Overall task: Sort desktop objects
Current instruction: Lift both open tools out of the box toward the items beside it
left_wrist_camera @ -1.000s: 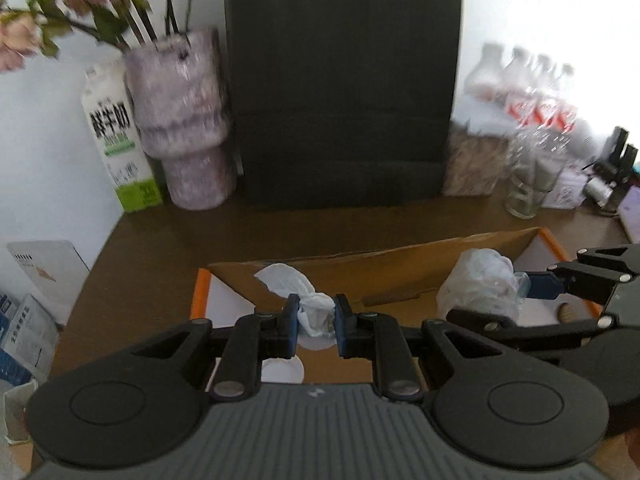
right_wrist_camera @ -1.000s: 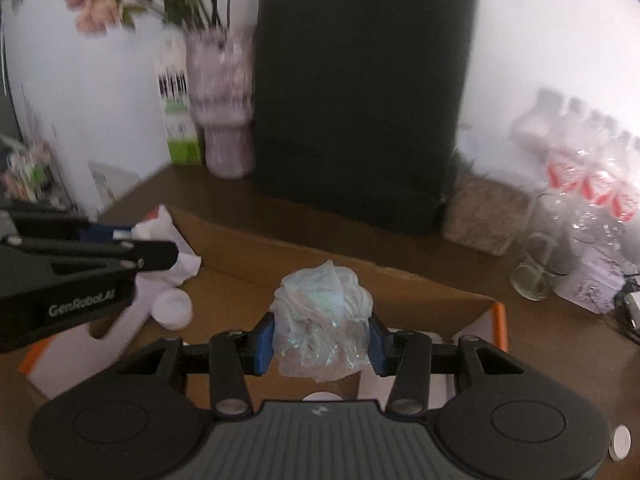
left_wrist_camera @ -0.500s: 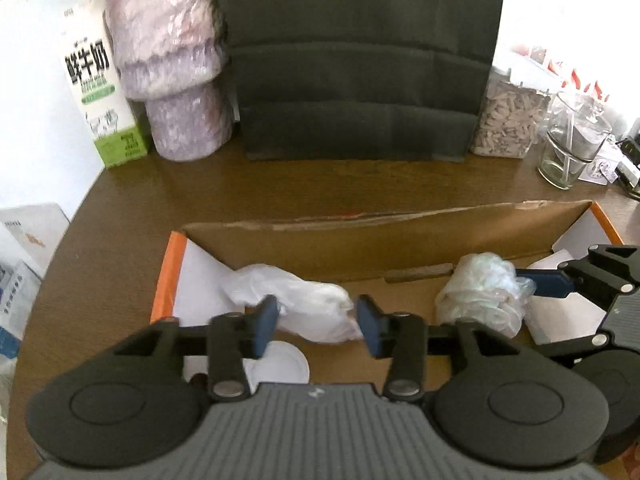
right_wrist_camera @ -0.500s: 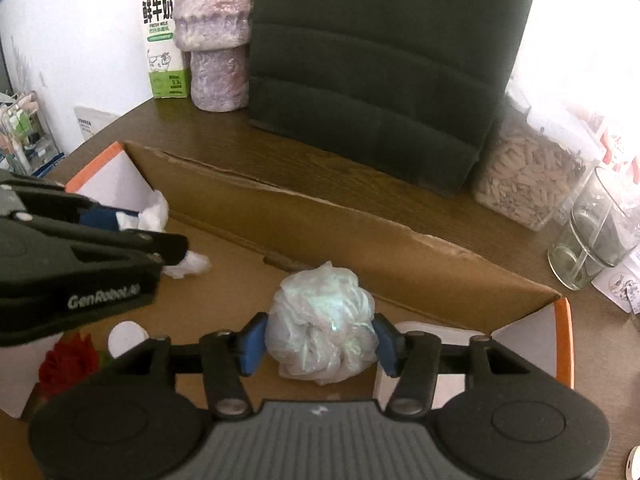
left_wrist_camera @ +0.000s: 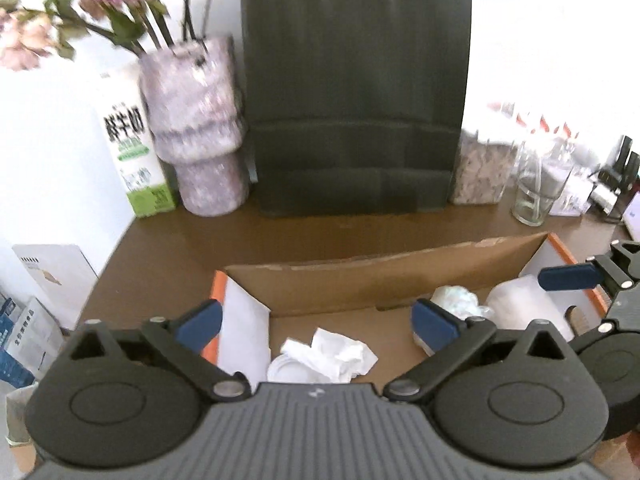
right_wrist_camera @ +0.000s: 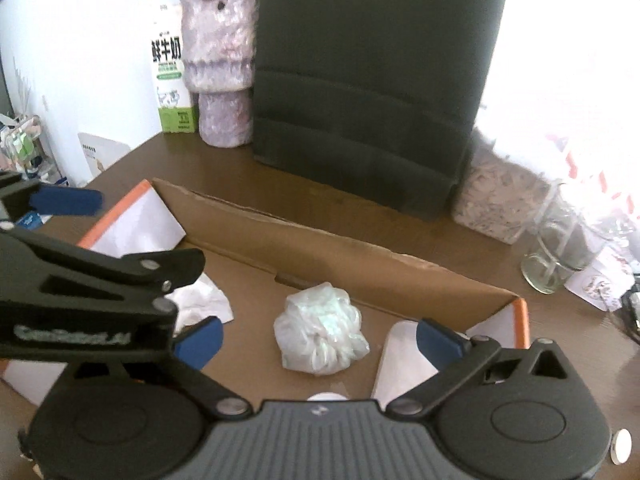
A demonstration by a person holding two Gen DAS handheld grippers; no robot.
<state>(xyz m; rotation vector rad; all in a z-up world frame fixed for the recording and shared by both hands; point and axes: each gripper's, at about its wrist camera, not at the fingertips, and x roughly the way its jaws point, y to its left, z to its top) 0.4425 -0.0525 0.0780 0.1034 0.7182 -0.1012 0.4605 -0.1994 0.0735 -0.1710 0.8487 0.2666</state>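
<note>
A shallow cardboard box with orange-edged flaps lies on the brown desk. My left gripper hangs above its left half with jaws opening wide. A crumpled white tissue lies loose on the box floor below, touched by neither pad. In the right wrist view the box also holds a balled clear plastic bag. My right gripper hovers over it with jaws opening, pads well off it. The same bag shows past the left gripper's right finger. One right-gripper finger reaches in from the right.
A black paper bag stands behind the box, with a mottled vase of flowers and a milk carton to its left. A jar of grain and a glass stand at the right. A white lid lies in the box.
Both grippers have opened wide. The tissue left the left pads and the plastic bag left the right pads; both now lie on the box floor.
</note>
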